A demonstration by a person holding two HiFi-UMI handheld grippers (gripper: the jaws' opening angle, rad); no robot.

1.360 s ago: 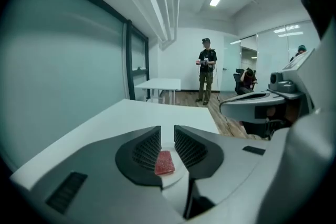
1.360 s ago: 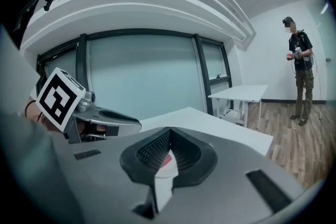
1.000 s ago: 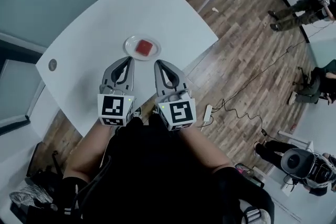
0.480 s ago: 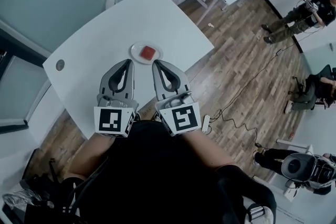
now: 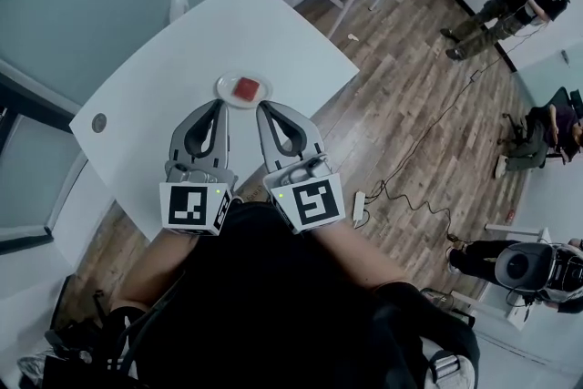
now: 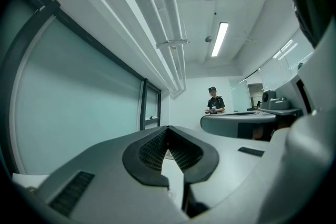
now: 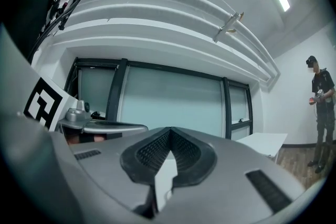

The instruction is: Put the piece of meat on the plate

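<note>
— Left gripper [image 5: 221,105] and right gripper [image 5: 262,108] have lifted away. Where's the meat [image 5: 246,87]?
— On the plate [image 5: 222,90], toward the table [image 5: 164,59] edge nearest the person. Probably soft, light and slippery, so pinch its flat sides. Both pairs of fingers are together, empty.

Piece of meat [image 5: 246,88]: a small red, roughly square chunk, lying flat.
Meat's place: on the middle of the plate, clear of the rim all round.
Plate [image 5: 222,89]: small, round and white, with a shallow raised rim, sitting level and upright.
Plate's place: on the white tabletop [image 5: 182,50], close to the edge that faces 5 o'clock in the head view; it lies at about 11 o'clock from that view's centre.
Contact: the meat rests on the plate alone.
</note>
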